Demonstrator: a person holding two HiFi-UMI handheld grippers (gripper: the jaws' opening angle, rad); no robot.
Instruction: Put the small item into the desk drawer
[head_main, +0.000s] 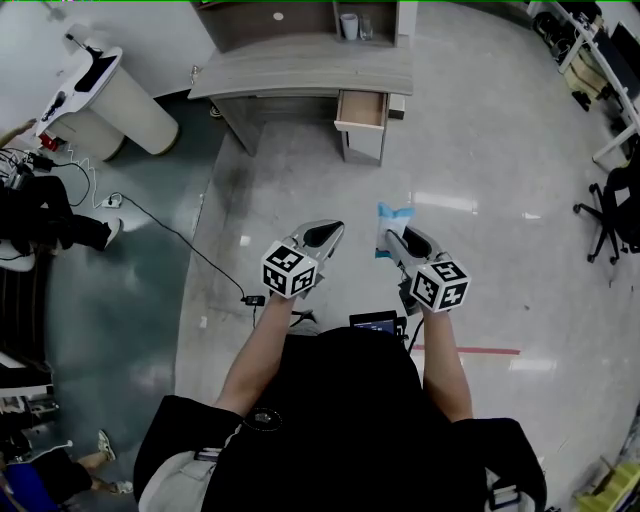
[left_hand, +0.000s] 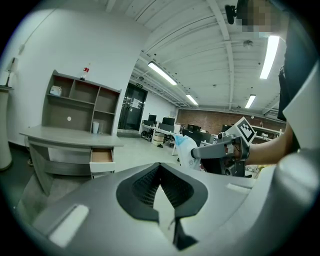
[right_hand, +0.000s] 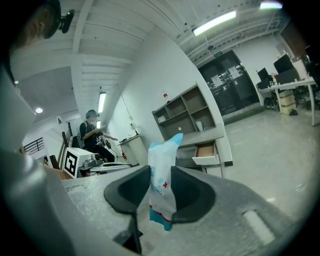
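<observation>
Carry step, transport phase. The left gripper is riding forward at waist height with its jaws closed on each other and nothing between the pads – it is idling, taking no part in the grasp. Just right of it the right gripper is clamping the small item, a white-and-blue packet with a little red cross mark, which is standing upright between the dark pads with its top and bottom poking out past them. The packet is therefore in the air, well apart from the desk. The drawer is already hanging open at the desk's right end, its wooden inside showing and appearing empty. Judgement: opening is done and placing is not yet; the next move is calling for walking up to the desk, bringing the right gripper over the drawer mouth, lowering the packet inside the walls and only then parting the jaws, with the left gripper free for pushing the drawer front shut. Room, left to right: a white rounded unit is standing by the wall, a black cable is trailing across a darker, teal strip of floor, the pale glossy floor is reflecting the ceiling lights, and an office chair is sitting at the far right. A shelf unit is topping the desk.
</observation>
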